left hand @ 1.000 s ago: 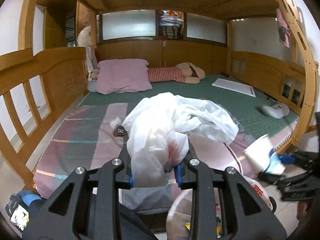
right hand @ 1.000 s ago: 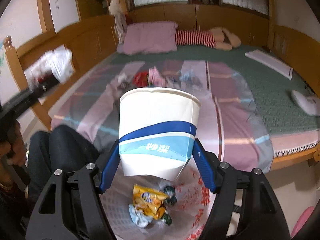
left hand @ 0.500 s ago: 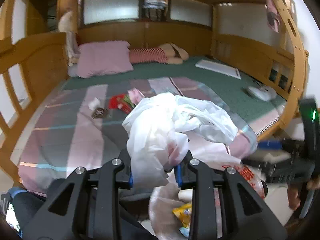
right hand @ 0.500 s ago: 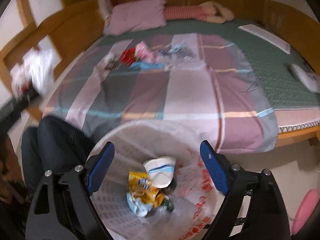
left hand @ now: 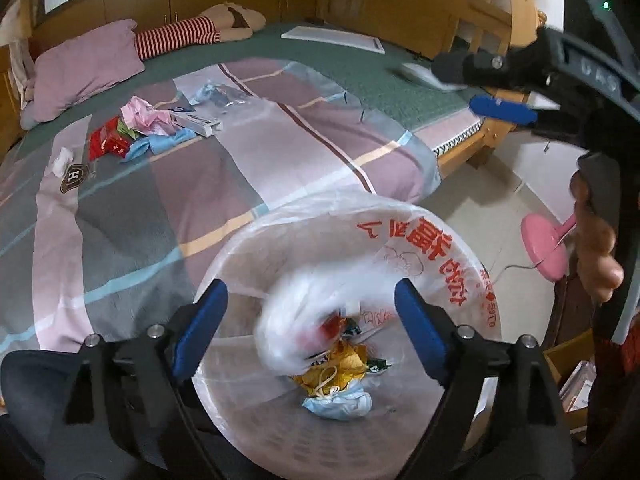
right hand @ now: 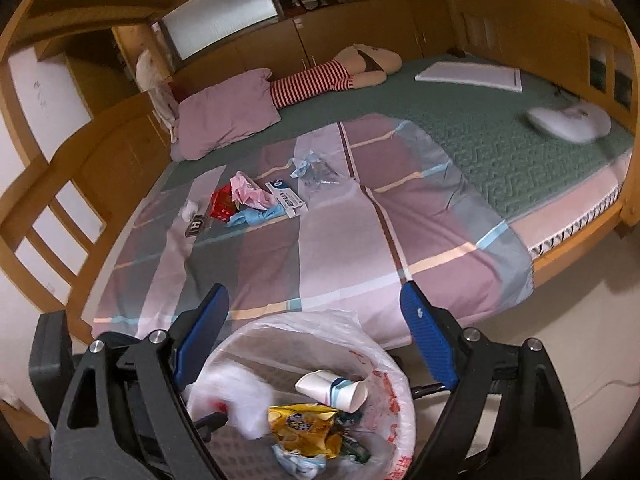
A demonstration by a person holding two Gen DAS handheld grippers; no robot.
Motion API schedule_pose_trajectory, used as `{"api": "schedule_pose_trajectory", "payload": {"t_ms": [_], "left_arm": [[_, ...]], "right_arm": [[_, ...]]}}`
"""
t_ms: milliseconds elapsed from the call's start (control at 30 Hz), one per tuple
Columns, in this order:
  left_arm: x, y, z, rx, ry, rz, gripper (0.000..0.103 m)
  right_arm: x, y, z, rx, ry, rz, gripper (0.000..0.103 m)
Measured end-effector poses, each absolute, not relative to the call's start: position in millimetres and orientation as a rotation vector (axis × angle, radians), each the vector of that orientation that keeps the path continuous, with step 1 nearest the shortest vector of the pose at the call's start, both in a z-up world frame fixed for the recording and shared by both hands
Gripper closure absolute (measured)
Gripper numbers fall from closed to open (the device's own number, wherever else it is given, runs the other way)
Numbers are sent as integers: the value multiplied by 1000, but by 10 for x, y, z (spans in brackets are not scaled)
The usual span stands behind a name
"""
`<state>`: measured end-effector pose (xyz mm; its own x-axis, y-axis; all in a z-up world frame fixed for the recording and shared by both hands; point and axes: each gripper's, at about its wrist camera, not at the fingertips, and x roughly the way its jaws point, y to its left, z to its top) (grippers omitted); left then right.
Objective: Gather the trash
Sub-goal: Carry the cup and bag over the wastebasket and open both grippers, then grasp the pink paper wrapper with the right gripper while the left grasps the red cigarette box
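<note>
My left gripper (left hand: 310, 326) points down into the bin (left hand: 440, 248), which is lined with a white bag with red print. Its jaws are opening, and the crumpled white plastic bag (left hand: 316, 312) is a blur between them, falling free of the pads. My right gripper (right hand: 316, 324) stands open above the bin's rim (right hand: 384, 360) with nothing in it. Inside lie a paper cup (right hand: 332, 390), a yellow snack wrapper (right hand: 304, 424) and a blue face mask (left hand: 336, 400). On the bedspread are a red wrapper (left hand: 108, 144), pink paper (left hand: 140, 116), a white box (left hand: 196, 120) and clear plastic (left hand: 216, 96).
A pink pillow (right hand: 228, 116), a striped doll (right hand: 332, 76), a white board (right hand: 468, 74) and a white gadget (right hand: 568, 122) lie further back on the bed. Wooden rails (right hand: 48, 208) border it. A pink stand (left hand: 544, 248) is on the floor beside the person's hand (left hand: 596, 248).
The left gripper tipped down over the bin and opened, and the white bag is dropping in. The right gripper released the paper cup, which now lies in the bin, then rolled.
</note>
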<state>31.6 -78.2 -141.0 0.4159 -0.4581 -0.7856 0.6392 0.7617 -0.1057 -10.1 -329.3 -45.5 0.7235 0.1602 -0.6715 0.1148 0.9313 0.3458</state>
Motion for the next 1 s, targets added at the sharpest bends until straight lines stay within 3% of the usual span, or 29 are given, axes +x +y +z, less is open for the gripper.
{"api": "schedule_pose_trajectory", "payload": {"t_ms": [233,533,1000], "left_arm": [[513,-531,-1420,140,923,-550,15],[854,71,-1091,122,653,-123,13],[1789,383,-1122,89,648,-51,12]], "right_arm": [[-11,-3157,-472,362,768,41,17],[396,-2836,-602,280,806,45,17],[2001,-2262,-836,217,849,104,17]]}}
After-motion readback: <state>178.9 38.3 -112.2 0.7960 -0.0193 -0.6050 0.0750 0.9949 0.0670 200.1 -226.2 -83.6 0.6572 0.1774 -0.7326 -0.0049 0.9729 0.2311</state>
